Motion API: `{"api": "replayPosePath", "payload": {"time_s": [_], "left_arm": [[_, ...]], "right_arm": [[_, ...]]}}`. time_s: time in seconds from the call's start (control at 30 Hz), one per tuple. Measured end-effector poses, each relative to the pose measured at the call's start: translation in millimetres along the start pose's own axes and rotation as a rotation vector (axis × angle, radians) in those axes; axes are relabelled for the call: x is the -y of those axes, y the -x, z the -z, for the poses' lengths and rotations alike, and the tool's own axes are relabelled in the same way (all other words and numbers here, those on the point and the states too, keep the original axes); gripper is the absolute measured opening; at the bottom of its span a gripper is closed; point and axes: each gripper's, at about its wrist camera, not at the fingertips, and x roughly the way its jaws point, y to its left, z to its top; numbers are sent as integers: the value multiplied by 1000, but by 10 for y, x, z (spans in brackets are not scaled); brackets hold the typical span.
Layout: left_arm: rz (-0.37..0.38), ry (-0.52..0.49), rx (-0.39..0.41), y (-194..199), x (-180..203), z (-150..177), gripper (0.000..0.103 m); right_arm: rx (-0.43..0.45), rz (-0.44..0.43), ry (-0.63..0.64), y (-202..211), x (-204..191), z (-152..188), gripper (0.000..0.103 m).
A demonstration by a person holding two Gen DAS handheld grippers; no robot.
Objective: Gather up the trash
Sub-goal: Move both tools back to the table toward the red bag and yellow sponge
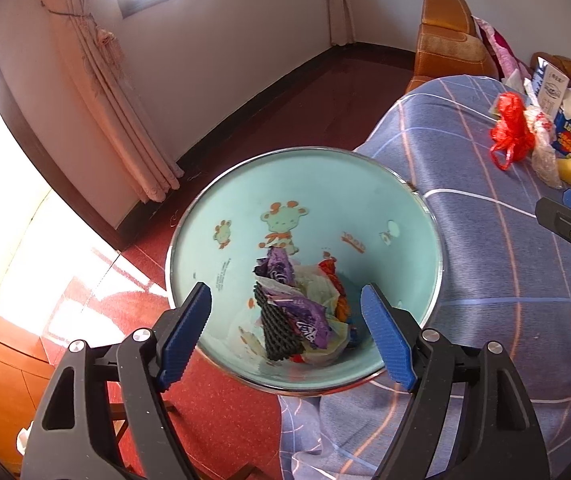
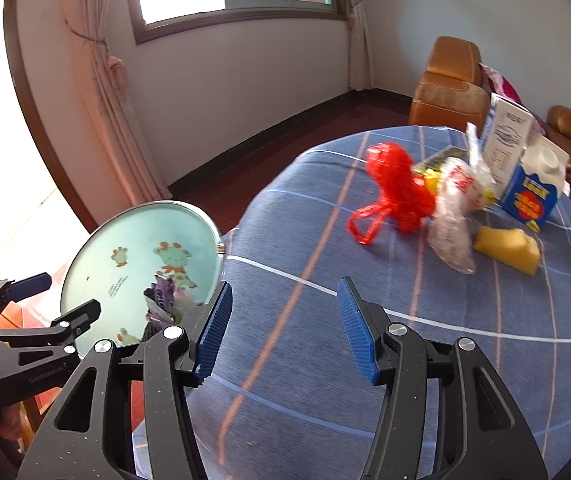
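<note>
In your left wrist view, the left tongs [image 1: 285, 332] stand wide and empty over the mint-green trash bin [image 1: 245, 200], which sits against the worktop's [image 1: 485, 260] left edge with wrappers [image 1: 301, 312] inside. In your right wrist view, the right tongs [image 2: 281, 328] gape wide, holding nothing, above the checked cloth; the red plastic bag [image 2: 397, 192], clear bag [image 2: 453, 220], yellow sponge [image 2: 509, 250] and blue carton [image 2: 533, 196] cluster near the far right edge.
</note>
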Motion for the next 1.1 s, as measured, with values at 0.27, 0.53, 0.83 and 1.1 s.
{"api": "replayPosePath", "payload": {"time_s": [0.27, 0.53, 0.83, 1.1], "left_arm": [[72, -68, 6, 102, 444, -3, 76], [119, -142, -1, 84, 875, -1, 76], [136, -202, 15, 33, 1198, -178, 75], [162, -237, 54, -4, 1431, -595, 75]], "right_arm": [[1, 74, -93, 170, 583, 204, 55], [-8, 162, -187, 278, 1241, 375, 55], [-2, 249, -238, 289, 1891, 301, 55], [-45, 203, -91, -50, 2044, -87, 65]]}}
